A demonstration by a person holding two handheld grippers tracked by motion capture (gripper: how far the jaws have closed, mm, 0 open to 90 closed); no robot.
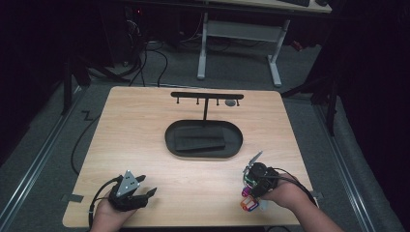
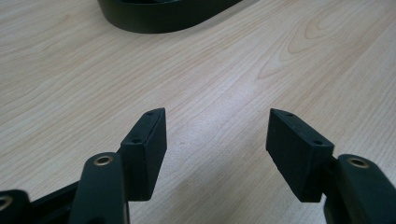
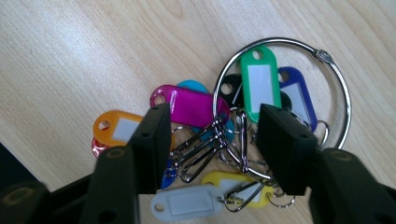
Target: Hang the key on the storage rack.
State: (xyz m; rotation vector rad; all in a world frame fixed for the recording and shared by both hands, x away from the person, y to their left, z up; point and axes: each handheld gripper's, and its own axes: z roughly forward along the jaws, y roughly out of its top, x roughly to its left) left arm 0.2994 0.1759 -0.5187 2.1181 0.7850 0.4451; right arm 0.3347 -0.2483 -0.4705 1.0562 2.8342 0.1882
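We see the right claw (image 3: 212,135) poised over a bunch of key tags (image 3: 210,140) on a large metal ring (image 3: 343,88), lying on the bench (image 1: 145,145) at about five o'clock from the black oval tray (image 1: 169,137). Its jaws stand partly apart on either side of the ring's clips, and we cannot make out either pad pressing on anything. The magenta tag (image 3: 191,105) and the green tag (image 3: 259,84) lie at twelve o'clock from the jaws, the orange tag (image 3: 116,127) at ten o'clock, the grey tag (image 3: 184,204) nearest the camera. The left claw (image 2: 217,140) is open over bare wood at about seven o'clock from the tray, nothing between its jaws. A black rack (image 1: 207,95) stands at twelve o'clock behind the tray.
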